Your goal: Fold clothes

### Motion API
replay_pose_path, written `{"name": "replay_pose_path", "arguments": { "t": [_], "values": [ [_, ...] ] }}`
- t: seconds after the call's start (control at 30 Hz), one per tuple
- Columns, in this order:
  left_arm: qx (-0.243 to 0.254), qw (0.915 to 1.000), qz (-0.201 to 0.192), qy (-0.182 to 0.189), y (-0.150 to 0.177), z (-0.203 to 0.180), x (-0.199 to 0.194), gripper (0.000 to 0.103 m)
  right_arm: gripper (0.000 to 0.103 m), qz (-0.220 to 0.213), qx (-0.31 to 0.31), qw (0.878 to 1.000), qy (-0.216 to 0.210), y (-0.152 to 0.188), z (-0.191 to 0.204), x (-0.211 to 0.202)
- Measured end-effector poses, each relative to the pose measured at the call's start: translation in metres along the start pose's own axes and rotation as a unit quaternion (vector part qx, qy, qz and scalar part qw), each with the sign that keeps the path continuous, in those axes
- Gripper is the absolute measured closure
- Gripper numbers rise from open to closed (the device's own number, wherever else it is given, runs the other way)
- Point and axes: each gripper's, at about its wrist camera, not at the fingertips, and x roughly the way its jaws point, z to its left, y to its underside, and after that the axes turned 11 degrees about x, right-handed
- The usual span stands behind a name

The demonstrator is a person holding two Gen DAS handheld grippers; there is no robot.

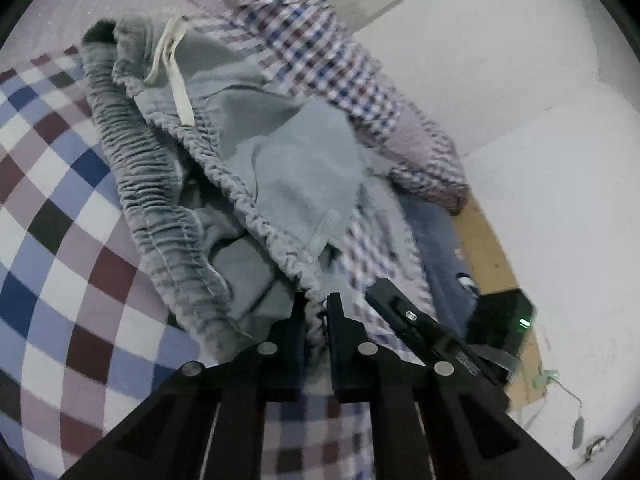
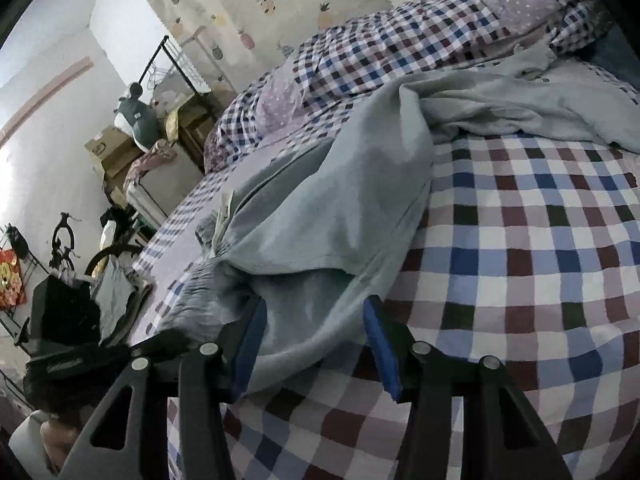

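Left wrist: left gripper point(image 1: 316, 312) pinching grey pants point(image 1: 224, 152); checked bedsheet point(image 1: 60, 208) beneath.

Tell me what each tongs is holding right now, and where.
Left tongs pinch the grey sweatpants by the gathered elastic waistband edge. Right tongs are open, straddling the fabric, gripping nothing.

You see the grey sweatpants point(image 1: 280, 168) as soft matt knit — ribbed, puckered waistband, flat woven cream drawstring point(image 1: 172, 68). Your left gripper point(image 1: 316, 308) is matt black plastic with shiny metal rivets; the checked bedsheet point(image 2: 520, 240) is smooth cotton-like cloth.
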Motion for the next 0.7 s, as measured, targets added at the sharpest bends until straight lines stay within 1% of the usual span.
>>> {"name": "replay_pose_path", "arguments": {
  "t": [0.07,0.17,0.27,0.33,0.43,0.57,0.67,0.7],
  "values": [
    [0.004,1.0,-0.003,0.005,0.008,-0.006,-0.008,0.096,0.049,-0.008,-0.001,1.0,-0.004,-0.003,-0.001,-0.007],
    [0.007,1.0,0.005,-0.002,0.025,-0.009,-0.009,0.097,0.049,-0.013,-0.003,1.0,-0.006,-0.005,-0.001,-0.012],
    [-0.006,0.9994,0.028,-0.017,0.043,0.0,0.001,0.098,0.049,-0.012,-0.002,1.0,-0.006,-0.006,-0.002,-0.015],
    [-0.007,0.9992,0.033,-0.02,0.049,0.002,0.005,0.098,0.048,-0.01,-0.001,1.0,-0.007,-0.006,-0.003,-0.015],
    [-0.001,0.9994,0.028,-0.022,0.052,0.001,0.004,0.098,0.048,-0.001,-0.002,1.0,-0.013,-0.004,0.0,-0.011],
    [-0.018,0.9994,0.018,-0.023,0.059,0.007,0.003,0.098,0.048,0.027,-0.014,0.999,-0.03,0.004,0.009,0.0],
    [-0.037,0.999,0.002,-0.025,0.061,0.006,0.002,0.098,0.049,0.065,-0.03,0.996,-0.045,0.015,0.017,0.016],
    [-0.044,0.9987,-0.004,-0.025,0.063,0.006,0.0,0.095,0.05,0.079,-0.034,0.995,-0.049,0.018,0.019,0.023]
  ]
}}
